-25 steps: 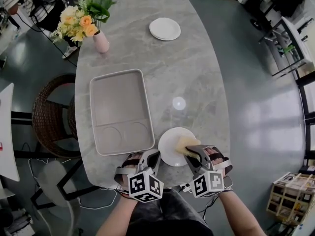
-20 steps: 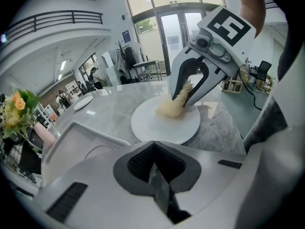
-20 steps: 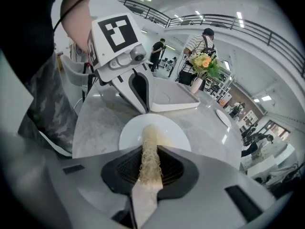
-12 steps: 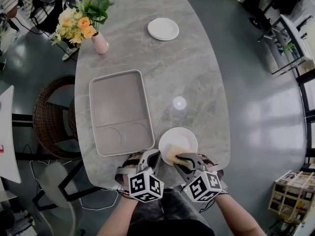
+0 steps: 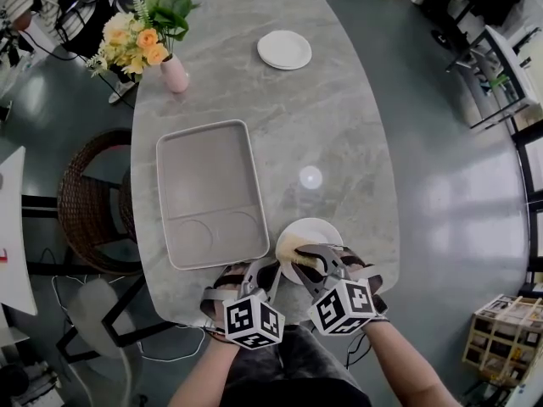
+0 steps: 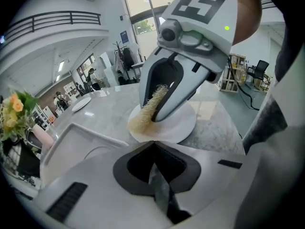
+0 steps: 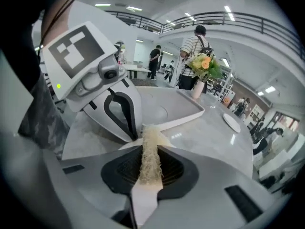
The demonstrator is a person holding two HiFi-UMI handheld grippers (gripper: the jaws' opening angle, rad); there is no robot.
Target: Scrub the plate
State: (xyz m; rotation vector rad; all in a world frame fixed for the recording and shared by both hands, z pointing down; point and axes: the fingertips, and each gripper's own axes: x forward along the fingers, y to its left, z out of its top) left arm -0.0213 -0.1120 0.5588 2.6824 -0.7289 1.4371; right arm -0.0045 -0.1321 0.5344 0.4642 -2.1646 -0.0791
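Note:
A small white plate (image 5: 316, 231) lies near the table's front edge. My left gripper (image 5: 271, 272) is at its left rim with the jaws closed on that edge (image 6: 152, 140). Held upright, a flat yellow fibrous sponge (image 5: 293, 248) is pressed onto the plate's left part, with my right gripper (image 5: 307, 258) shut on it. In the left gripper view the sponge (image 6: 144, 117) stands on the plate (image 6: 183, 125) under the right gripper (image 6: 153, 119). Seen from the right gripper view, the sponge (image 7: 151, 154) runs out between the jaws toward the left gripper (image 7: 135, 136).
A grey compartment tray (image 5: 208, 172) lies left of the plate. Far away stand a pink vase of flowers (image 5: 175, 73) and a stack of white plates (image 5: 284, 49). A small round bright spot (image 5: 310, 176) shows mid-table. A wicker chair (image 5: 85, 219) sits at the left.
My right gripper has slid the sponge leftward across the plate, from its right side to its left side by the left gripper. The left gripper has stayed in place.

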